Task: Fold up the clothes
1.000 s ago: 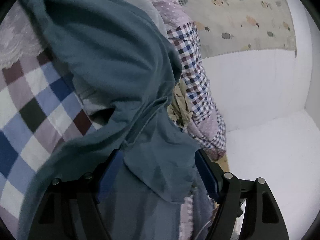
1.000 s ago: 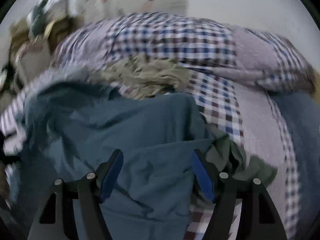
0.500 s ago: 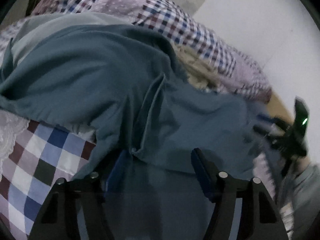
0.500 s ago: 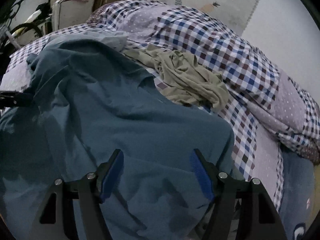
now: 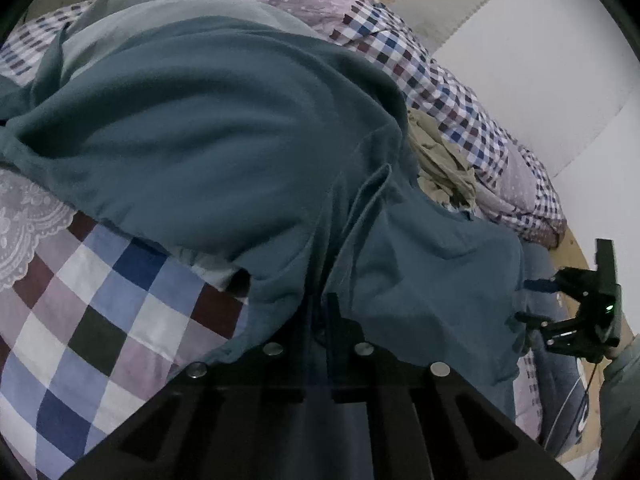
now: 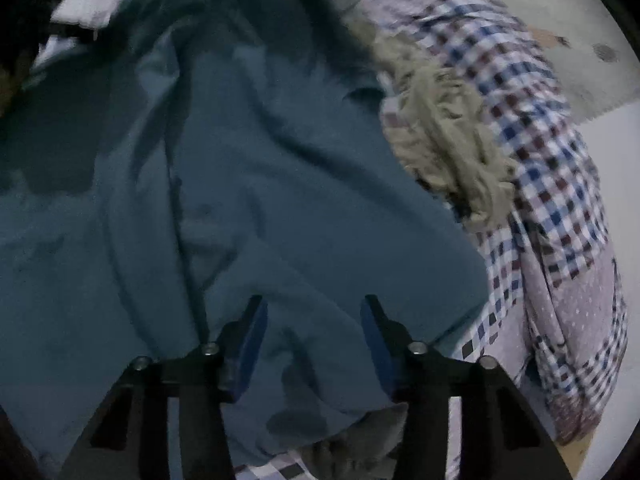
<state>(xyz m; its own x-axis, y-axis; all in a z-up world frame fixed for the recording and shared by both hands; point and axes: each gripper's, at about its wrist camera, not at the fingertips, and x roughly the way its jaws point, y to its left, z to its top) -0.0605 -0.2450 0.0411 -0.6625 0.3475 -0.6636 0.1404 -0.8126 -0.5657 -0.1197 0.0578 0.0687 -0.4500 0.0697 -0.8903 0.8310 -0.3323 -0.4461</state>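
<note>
Left gripper (image 5: 320, 320) pinched tight on a fold of teal garment (image 5: 224, 132). Right gripper (image 6: 313, 344) spread, cloth lying between its blue pads (image 6: 252, 344) but not clamped. Garment draped across large-check bedding (image 5: 92, 320). Beyond, crumpled beige garment (image 6: 452, 148) on small-check quilt (image 6: 532, 120). Farthest, white wall (image 5: 540, 68).

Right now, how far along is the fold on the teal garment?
Early. Done: nothing looks folded; the teal garment lies rumpled across the checked bedding. In hand: the left gripper is shut on its fabric, while the right gripper sits open over its lower edge, gripping nothing. Left: spreading it flat, the folds themselves, and the crumpled beige garment, untouched beside it.
</note>
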